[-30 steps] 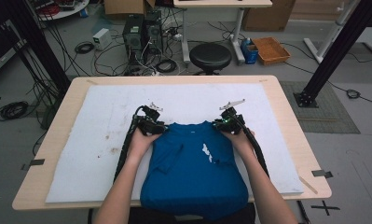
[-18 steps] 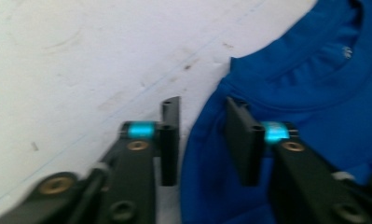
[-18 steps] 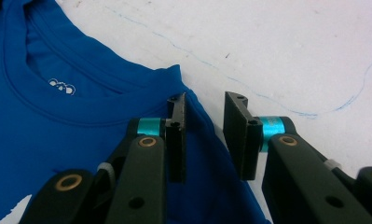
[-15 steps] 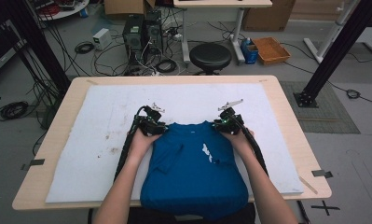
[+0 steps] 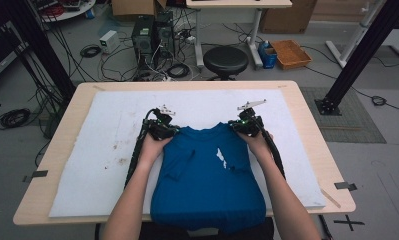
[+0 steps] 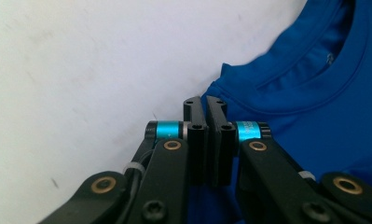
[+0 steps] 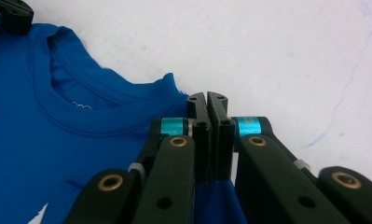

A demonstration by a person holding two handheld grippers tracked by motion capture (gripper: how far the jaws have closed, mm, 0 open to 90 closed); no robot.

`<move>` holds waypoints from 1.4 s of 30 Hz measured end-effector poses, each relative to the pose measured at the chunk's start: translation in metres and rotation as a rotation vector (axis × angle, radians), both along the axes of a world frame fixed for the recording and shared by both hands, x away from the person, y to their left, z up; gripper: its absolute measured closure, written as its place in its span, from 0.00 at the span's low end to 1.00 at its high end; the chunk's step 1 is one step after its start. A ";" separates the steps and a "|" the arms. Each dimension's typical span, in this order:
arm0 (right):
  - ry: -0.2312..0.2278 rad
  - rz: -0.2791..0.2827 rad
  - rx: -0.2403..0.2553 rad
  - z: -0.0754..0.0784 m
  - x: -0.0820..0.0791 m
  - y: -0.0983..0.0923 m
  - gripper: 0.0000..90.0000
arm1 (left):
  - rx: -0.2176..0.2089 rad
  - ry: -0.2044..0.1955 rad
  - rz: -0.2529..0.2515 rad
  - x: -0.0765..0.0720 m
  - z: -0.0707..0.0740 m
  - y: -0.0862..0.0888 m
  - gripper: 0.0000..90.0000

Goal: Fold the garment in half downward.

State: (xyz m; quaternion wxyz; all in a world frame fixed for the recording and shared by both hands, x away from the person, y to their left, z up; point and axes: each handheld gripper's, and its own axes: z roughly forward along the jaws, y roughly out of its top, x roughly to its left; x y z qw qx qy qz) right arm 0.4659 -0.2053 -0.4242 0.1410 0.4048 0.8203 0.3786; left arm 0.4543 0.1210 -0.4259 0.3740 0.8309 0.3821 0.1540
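A blue T-shirt (image 5: 207, 185) lies face up on the white mat (image 5: 102, 150), collar toward the far side and hem hanging over the near edge. My left gripper (image 5: 175, 131) is at the shirt's left shoulder and my right gripper (image 5: 235, 128) at its right shoulder. In the left gripper view the jaws (image 6: 204, 100) have just been closing and stand together on the shoulder edge of the shirt (image 6: 314, 107). In the right gripper view the jaws (image 7: 207, 97) have also just been closing and pinch the shoulder fabric (image 7: 44, 140). The left gripper (image 7: 4, 16) shows beyond the collar.
The mat covers most of a wooden table (image 5: 307, 125). Bare mat stretches beyond the collar and to both sides. Behind the table on the floor are a black stool (image 5: 225, 60), computer towers (image 5: 143, 35), cables and a basket (image 5: 291, 52).
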 end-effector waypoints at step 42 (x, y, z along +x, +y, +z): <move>-0.204 0.070 0.036 0.038 -0.178 -0.027 0.99 | -0.062 -0.261 -0.266 -0.163 0.035 0.010 0.96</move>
